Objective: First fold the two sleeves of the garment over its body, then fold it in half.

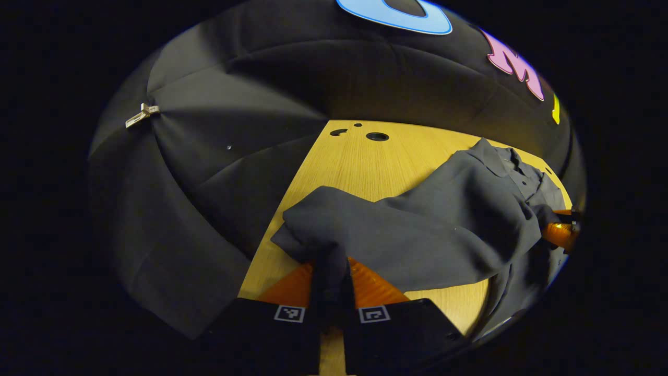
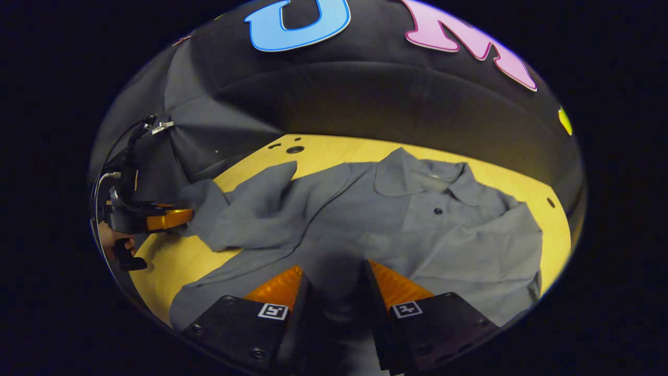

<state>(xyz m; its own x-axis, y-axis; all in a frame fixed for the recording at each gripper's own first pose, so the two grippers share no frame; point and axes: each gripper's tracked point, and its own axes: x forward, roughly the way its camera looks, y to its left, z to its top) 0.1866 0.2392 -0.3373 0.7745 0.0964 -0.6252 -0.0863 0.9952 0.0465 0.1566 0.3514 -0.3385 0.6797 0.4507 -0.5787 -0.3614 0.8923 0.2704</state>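
Wooden table (image 2: 501, 180) bears shirt (image 2: 417, 230); left tongs (image 1: 330, 271) pinch its sleeve (image 1: 334, 230), tips hidden

shirt (image 2: 417, 230): matt grey woven cloth | table (image 1: 360, 167): smooth wood grain | wall clip (image 1: 141, 115): metal

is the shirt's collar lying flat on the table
Yes, in the right gripper view the collar of the grey shirt lies spread flat on the wooden table.

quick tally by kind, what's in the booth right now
shirt: 1
table: 1
grippers: 2, the left gripper shut on a sleeve, the right gripper on the shirt's lower part
metal clip on the wall: 1
total: 5
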